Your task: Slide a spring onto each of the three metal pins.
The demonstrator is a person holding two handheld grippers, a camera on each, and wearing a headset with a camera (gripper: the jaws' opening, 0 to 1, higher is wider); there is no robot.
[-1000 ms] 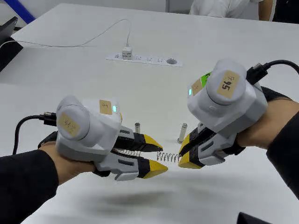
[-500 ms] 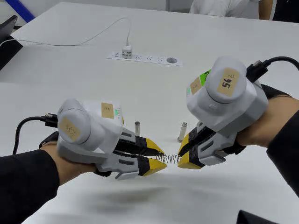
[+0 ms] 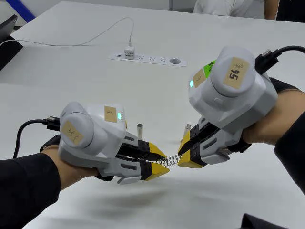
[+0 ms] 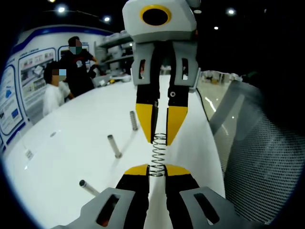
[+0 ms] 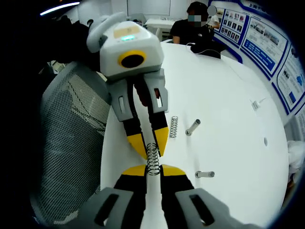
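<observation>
A thin steel spring [image 3: 171, 160] hangs in the air between my two grippers, just above the white table [image 3: 86, 90]. My left gripper [image 3: 161, 163] is shut on its left end and my right gripper [image 3: 183, 153] is shut on its right end. In the left gripper view the spring [image 4: 158, 155] runs from my own jaws up to the right gripper [image 4: 160, 136]. Behind the grippers one metal pin [image 3: 140, 130] stands upright, and a second pin [image 3: 188, 128] is partly hidden by the right gripper. A third pin [image 4: 88, 187] is seen near the left jaw. A loose spring [image 5: 174, 126] lies on the table.
A white power strip [image 3: 147, 60] with a plugged-in cable lies at the back of the table. A person [image 3: 228, 7] sits at the far edge. A grey mesh chair [image 5: 71, 129] stands beside the table.
The two grippers have closed in on each other. The stretch of spring between them is now shorter and its coils are packed tighter. The right gripper has shifted left and slightly up.
</observation>
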